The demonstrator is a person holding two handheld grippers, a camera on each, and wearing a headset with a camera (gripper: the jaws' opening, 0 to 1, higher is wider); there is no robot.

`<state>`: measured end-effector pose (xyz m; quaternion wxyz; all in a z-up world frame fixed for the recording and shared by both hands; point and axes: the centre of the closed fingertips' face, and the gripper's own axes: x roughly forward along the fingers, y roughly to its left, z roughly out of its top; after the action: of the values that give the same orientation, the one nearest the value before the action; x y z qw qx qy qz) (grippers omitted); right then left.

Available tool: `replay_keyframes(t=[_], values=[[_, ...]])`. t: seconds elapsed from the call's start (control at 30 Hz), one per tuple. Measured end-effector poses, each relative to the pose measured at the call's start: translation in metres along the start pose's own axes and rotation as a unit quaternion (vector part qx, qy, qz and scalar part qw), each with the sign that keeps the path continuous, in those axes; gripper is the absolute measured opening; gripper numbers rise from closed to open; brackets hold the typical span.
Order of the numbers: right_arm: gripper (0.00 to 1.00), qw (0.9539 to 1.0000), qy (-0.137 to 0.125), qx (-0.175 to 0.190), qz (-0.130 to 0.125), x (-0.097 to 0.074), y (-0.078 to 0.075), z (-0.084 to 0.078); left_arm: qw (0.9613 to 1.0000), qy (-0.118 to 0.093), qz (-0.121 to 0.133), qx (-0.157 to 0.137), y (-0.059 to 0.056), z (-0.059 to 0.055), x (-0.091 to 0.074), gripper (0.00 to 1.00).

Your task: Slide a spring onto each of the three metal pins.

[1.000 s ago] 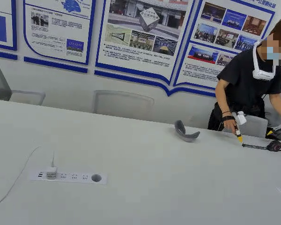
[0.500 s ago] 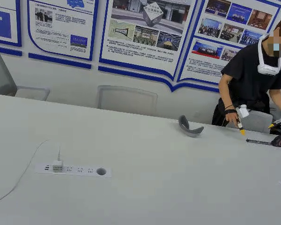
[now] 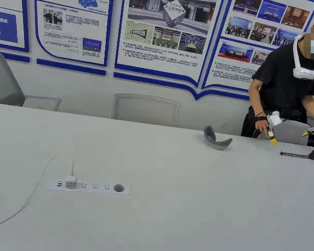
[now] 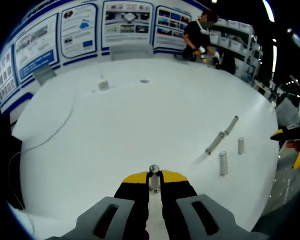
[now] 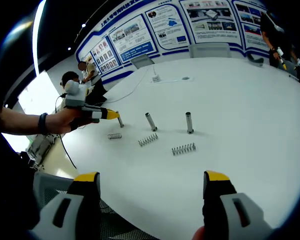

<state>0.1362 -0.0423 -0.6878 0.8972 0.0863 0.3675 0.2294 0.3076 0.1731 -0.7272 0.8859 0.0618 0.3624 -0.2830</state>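
While between jaws of left gripper, one pin (springs apart)

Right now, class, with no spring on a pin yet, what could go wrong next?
The left gripper clamps one pin seemingly near the edge of the table; released carelessly, it may drop off. The springs lie loose on the smooth top and could roll when the open right gripper reaches for them.
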Motion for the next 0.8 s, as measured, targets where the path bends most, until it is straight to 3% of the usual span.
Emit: replay_keyframes(t=[0.8], values=[[0.86, 0.9999, -0.007, 0.005, -0.006, -0.002, -0.005, 0.002, 0.9994, -0.004, -0.001, 0.036, -0.011, 0.001, 0.004, 0.07]])
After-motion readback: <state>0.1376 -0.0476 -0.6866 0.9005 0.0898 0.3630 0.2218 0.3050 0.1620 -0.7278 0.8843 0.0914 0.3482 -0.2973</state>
